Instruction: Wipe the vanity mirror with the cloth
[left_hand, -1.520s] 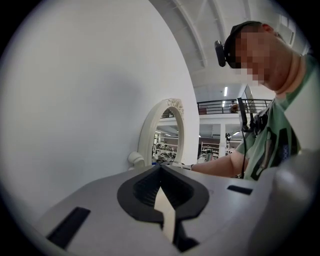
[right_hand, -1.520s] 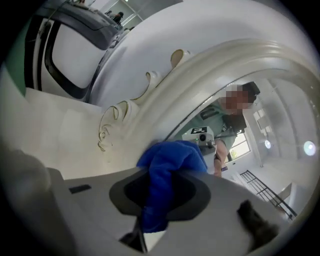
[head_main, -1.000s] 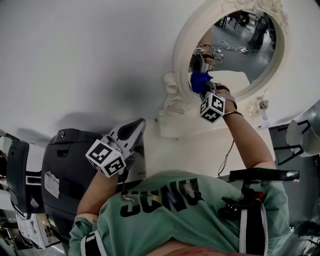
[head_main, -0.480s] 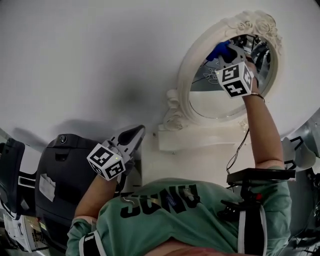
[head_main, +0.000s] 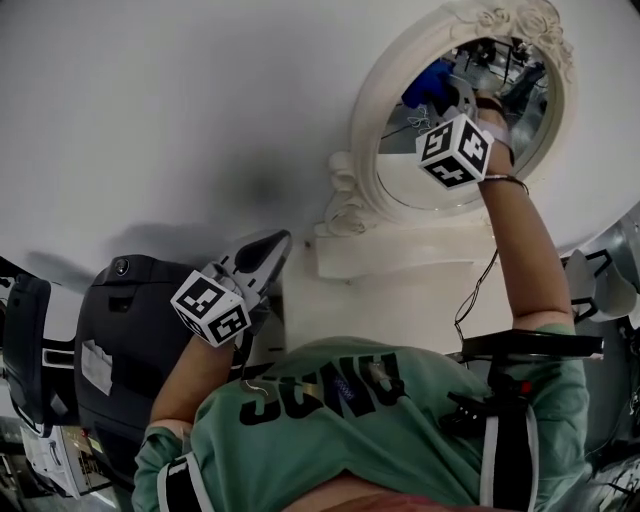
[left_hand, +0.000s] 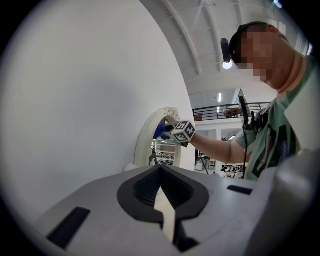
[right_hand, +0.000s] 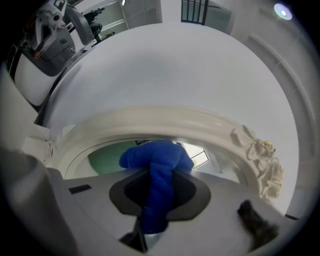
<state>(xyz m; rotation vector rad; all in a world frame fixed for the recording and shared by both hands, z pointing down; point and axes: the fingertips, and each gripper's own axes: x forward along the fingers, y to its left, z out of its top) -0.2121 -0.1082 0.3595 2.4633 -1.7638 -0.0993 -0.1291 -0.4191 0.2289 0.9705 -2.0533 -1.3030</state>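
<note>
An oval vanity mirror with an ornate cream frame (head_main: 372, 100) stands against the white wall, its glass (head_main: 420, 185) reflecting the room. My right gripper (head_main: 448, 100) is shut on a blue cloth (head_main: 428, 85) and presses it on the upper left part of the glass. In the right gripper view the cloth (right_hand: 156, 162) bulges out between the jaws just under the frame's arch (right_hand: 165, 122). My left gripper (head_main: 266, 252) hangs low and to the left of the mirror, shut on nothing. The left gripper view shows the mirror (left_hand: 167, 150) and the cloth (left_hand: 161, 130) far ahead.
A white ledge (head_main: 400, 258) carries the mirror's base. A black bulky object (head_main: 130, 330) sits at the lower left under my left arm. A black rig (head_main: 520, 350) hangs at the person's chest, and a chair (head_main: 600, 290) shows at the right edge.
My right gripper carried the cloth from the glass's lower left edge up to its top, then slid slightly left. The left gripper stayed in place.
</note>
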